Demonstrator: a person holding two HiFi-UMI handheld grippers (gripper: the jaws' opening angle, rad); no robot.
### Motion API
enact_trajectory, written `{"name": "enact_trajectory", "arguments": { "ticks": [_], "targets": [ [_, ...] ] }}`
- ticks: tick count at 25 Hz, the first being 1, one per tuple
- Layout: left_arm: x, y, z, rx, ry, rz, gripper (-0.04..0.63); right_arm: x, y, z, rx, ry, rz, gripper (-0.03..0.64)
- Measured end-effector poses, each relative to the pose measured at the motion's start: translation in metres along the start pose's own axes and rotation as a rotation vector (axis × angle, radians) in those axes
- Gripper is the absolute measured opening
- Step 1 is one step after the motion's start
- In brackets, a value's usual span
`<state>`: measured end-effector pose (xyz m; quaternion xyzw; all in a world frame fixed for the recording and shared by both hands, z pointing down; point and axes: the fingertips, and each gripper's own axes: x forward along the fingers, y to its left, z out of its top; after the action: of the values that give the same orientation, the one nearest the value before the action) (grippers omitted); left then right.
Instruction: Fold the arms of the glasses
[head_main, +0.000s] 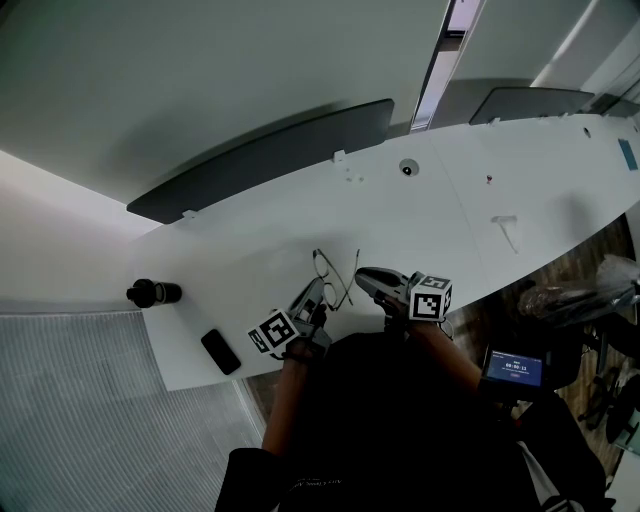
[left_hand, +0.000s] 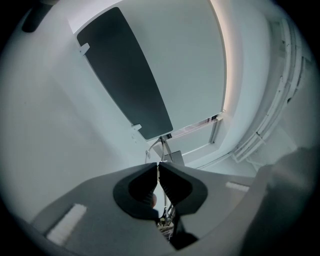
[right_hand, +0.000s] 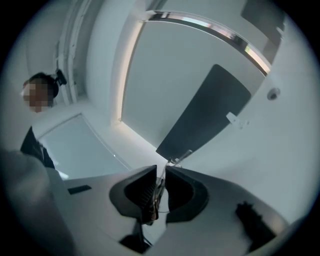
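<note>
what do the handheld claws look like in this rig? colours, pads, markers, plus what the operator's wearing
Both alike: the left claw and right claw have light grey moulded bodies with two black ribbed pads tapering to the tips. Each carries a white cube with black square markers: left cube, right cube. No cables visible. The person wears a dark top.

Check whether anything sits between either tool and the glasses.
Nothing visible does. The left tool is shut on the glasses, and the right tool has one thin arm of the glasses between its slightly parted jaws.
</note>
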<state>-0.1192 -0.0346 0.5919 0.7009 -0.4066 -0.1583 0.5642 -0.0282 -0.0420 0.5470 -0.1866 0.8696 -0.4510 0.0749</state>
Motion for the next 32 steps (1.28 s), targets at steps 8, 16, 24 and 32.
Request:
{"name": "enact_trajectory", "arguments": {
  "ticks": [8,16,24,32],
  "targets": [
    [-0.012,0.024,0.015,-0.089,-0.112,0.104,0.023,0.005,0.025,-0.045,-0.811,0.316,-0.075,0.084],
    [-0.016,0.024,0.018,-0.143,-0.143,0.107,0.023,0.019,0.02,-0.078,-1.174,0.497,-0.096,0.098],
    [-0.011,0.018,0.016,-0.143,-0.124,0.086,0.023,0.021,0.011,-0.076,-1.214,0.527,-0.14,0.066],
    [-0.009,0.015,0.015,0.03,-0.063,0.149,0.021,0.017,0.005,-0.07,-1.237,0.548,-0.181,0.04]
  ]
}}
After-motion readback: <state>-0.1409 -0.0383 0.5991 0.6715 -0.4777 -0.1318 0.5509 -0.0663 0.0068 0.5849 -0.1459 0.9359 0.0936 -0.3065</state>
